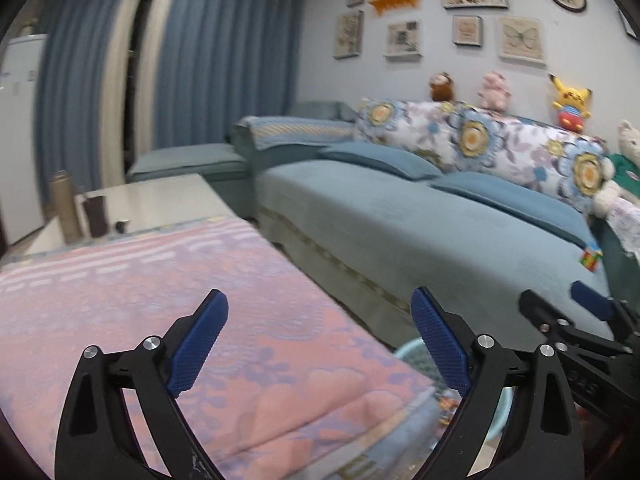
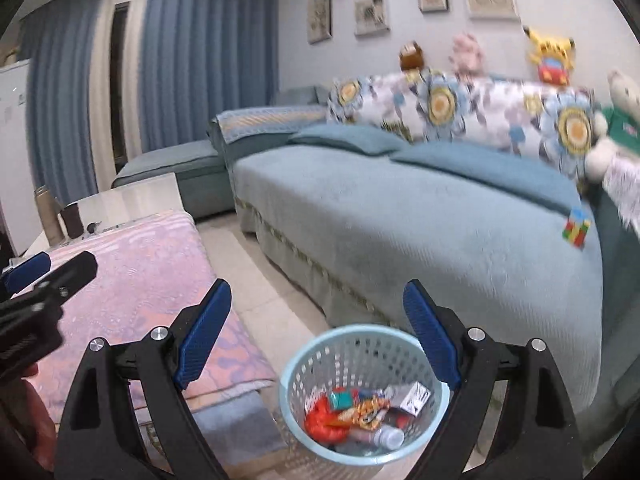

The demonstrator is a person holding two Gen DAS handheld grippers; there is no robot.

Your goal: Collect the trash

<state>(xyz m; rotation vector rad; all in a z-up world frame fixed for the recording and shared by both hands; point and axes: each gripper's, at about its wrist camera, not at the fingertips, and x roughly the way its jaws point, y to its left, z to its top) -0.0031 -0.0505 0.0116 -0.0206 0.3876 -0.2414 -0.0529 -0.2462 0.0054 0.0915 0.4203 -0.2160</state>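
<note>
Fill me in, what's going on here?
A person holds two grippers over a living-room table. The left gripper and right gripper both have open jaws with nothing in them. The basket on the floor by the sofa already holds wrappers and a small bottle.

One basket (image 2: 362,396), four plush toys (image 1: 570,100), two flasks (image 1: 66,206)

Both views are taken from just behind a pair of black, blue-padded fingers, tilted slightly downward toward the long teal fabric sofa (image 1: 420,216) (image 2: 420,232). The left wrist view is held over the pink patterned table cloth (image 1: 160,320); the right wrist view is set above the pale blue plastic mesh basket (image 2: 362,340). Sofa, cloth and the blue pleated curtains (image 1: 228,60) (image 2: 208,52) are shared.
</note>
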